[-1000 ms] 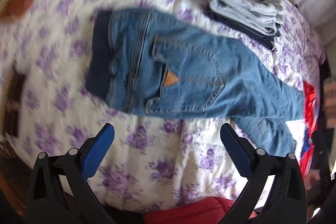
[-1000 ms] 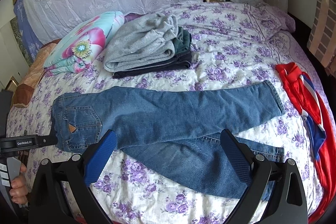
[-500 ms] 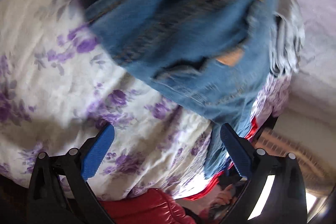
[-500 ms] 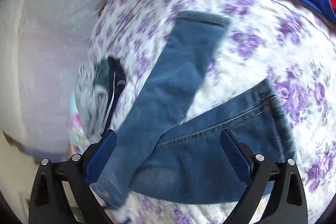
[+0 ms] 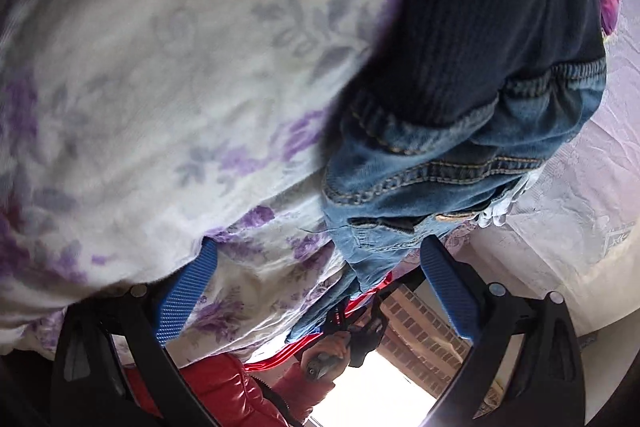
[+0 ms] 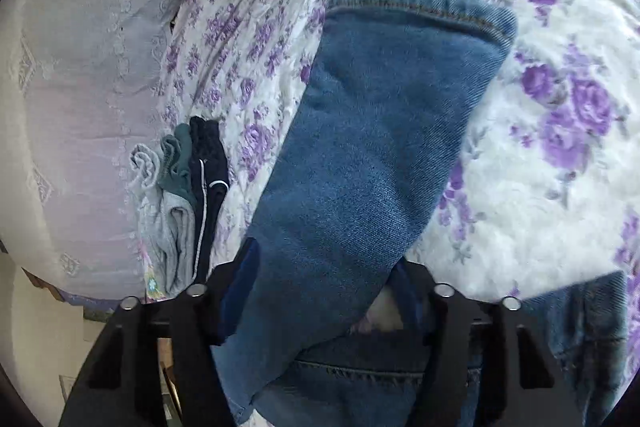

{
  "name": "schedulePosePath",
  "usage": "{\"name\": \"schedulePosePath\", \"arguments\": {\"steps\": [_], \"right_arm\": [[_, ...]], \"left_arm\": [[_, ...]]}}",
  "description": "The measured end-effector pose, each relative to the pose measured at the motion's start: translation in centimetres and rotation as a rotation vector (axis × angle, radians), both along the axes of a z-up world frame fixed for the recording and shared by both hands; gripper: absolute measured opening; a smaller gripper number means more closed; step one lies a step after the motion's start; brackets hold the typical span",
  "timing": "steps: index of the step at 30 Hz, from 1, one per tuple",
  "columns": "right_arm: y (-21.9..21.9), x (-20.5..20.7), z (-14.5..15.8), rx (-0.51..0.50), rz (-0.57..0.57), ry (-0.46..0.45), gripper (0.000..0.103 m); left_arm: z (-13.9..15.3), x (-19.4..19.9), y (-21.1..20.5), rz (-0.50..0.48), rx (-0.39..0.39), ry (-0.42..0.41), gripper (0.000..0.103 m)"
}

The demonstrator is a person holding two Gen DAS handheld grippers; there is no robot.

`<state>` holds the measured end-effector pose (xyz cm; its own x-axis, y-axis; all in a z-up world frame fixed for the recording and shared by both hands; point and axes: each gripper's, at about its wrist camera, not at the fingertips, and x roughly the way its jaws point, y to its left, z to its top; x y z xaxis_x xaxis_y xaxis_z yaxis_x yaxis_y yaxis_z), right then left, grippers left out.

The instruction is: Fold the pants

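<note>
Right wrist view first: floral bedspread [image 6: 560, 187] fills everything, jeans [image 6: 360, 147] laid across it, one leg running up toward its hem. Folded pile of clothes [image 6: 180, 195] sits off to the side. Right gripper [image 6: 320, 291] is closing with that leg between its jaws, though I can't tell if the pads bite yet. Left gripper [image 5: 320, 291] hangs wide apart just beside the waistband [image 5: 480, 47], gripping nothing. Tip: pinch both denim layers near the edge, not the bedspread, and let the left one grab the waistband before lifting anything.

Blue jeans [image 6: 360, 147], legs crossed, on bed
</note>
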<state>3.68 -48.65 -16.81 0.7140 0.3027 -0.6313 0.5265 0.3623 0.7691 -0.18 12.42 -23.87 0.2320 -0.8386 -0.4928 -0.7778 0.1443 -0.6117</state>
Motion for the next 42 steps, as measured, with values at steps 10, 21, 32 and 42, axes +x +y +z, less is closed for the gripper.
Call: {"name": "schedulePosePath", "arguments": {"steps": [10, 21, 32, 42], "right_arm": [[-1.1, -8.0, 4.4, -0.025, -0.100, -0.124, 0.000], [-0.1, -10.2, 3.7, 0.043, -0.121, -0.112, 0.022], [0.6, -5.9, 0.5, 0.043, -0.126, 0.012, 0.053], [1.8, -2.2, 3.5, -0.118, 0.030, -0.104, 0.005]], "left_arm": [[5.4, 2.5, -2.8, -0.172, 0.166, -0.156, 0.098], [3.6, 7.0, -1.3, -0.101, 0.281, -0.187, 0.098], [7.3, 6.8, 1.1, -0.119, 0.281, -0.377, 0.018], [14.9, 9.1, -1.3, -0.254, 0.475, -0.599, 0.010]]}}
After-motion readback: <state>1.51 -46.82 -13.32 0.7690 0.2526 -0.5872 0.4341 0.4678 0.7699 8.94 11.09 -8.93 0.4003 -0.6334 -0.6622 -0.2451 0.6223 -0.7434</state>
